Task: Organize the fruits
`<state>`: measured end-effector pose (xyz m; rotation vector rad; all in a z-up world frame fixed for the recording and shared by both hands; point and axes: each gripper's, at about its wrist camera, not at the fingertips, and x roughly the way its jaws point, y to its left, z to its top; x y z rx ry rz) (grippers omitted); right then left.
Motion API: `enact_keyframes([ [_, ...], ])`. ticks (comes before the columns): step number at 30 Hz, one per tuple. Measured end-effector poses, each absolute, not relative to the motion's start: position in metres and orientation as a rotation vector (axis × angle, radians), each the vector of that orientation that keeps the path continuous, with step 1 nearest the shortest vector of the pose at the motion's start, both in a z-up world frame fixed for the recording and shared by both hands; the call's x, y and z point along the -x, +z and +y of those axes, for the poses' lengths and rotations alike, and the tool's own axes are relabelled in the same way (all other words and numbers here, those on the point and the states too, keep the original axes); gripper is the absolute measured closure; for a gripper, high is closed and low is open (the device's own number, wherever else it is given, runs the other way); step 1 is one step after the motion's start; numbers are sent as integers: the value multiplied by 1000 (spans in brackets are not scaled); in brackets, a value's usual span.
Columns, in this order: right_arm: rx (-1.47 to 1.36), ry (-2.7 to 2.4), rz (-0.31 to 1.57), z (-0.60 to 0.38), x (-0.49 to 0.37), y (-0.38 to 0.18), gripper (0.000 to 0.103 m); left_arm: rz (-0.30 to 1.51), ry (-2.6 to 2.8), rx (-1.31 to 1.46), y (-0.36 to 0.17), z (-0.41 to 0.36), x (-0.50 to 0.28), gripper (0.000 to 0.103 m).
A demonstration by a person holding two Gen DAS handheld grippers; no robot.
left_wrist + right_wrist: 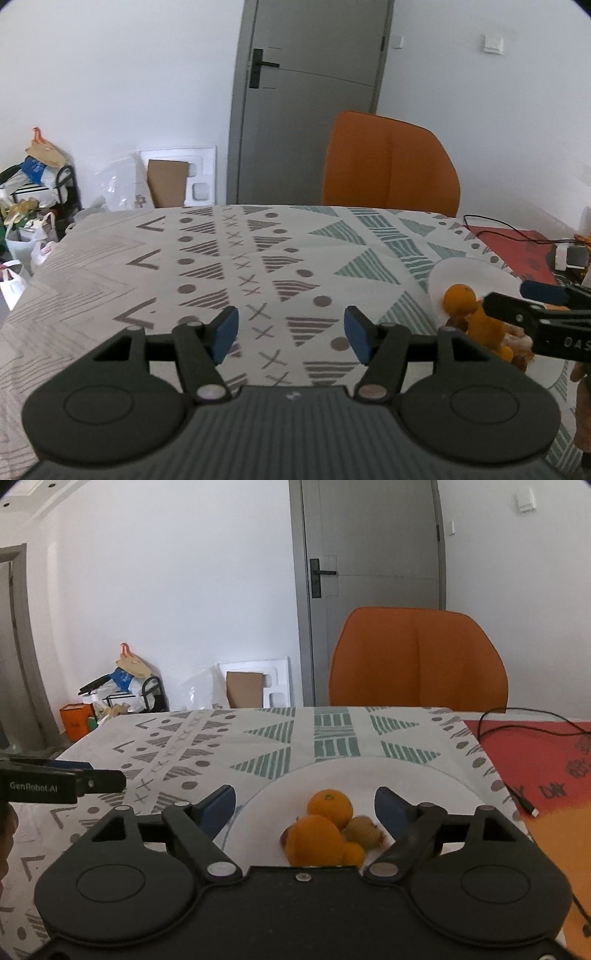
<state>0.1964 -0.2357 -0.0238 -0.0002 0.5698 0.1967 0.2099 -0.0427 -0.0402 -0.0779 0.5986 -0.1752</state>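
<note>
Your right hand-held gripper [304, 808] hangs open and empty over the fruit [325, 830] heaped on the white plate [424, 786], your left hand-held gripper [291, 332] open over bare counter [110, 258], so nudging the heap could roll an orange off.

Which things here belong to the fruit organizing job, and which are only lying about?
Belong to the job:
- round white plate
- two round orange citrus fruits
- brown fuzzy kiwi
- small orange fruit
- left gripper and right gripper, jaws open

Just lying about:
- orange padded chair
- thin black cable
- red printed mat
- patterned tablecloth
</note>
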Motion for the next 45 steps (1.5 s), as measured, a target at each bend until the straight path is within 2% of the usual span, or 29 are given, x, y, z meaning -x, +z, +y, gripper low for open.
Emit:
enact_keyframes([
  [4, 0, 199, 580, -236, -189, -25, 16, 597, -155, 84, -39, -34, -202, 39],
  [8, -6, 205, 589, -236, -180, -27, 14, 581, -139, 85, -36, -30, -190, 31],
  [13, -12, 209, 597, -238, -166, -27, 13, 575, -129, 83, -31, -27, -177, 27],
  [20, -27, 211, 609, -244, -146, -25, 6, 563, -134, 73, -24, -30, -156, 19],
  [25, -40, 211, 610, -249, -130, -20, 0, 561, -140, 53, -22, -34, -139, 18],
  [32, -62, 203, 626, -253, -109, -11, 0, 535, -159, 64, -12, -36, -111, 16],
  [35, -64, 189, 625, -253, -98, -6, 0, 509, -174, 61, -7, -35, -99, 5],
  [45, -149, 133, 575, -254, -57, 5, 0, 499, -150, 23, 3, -34, -72, 4],
])
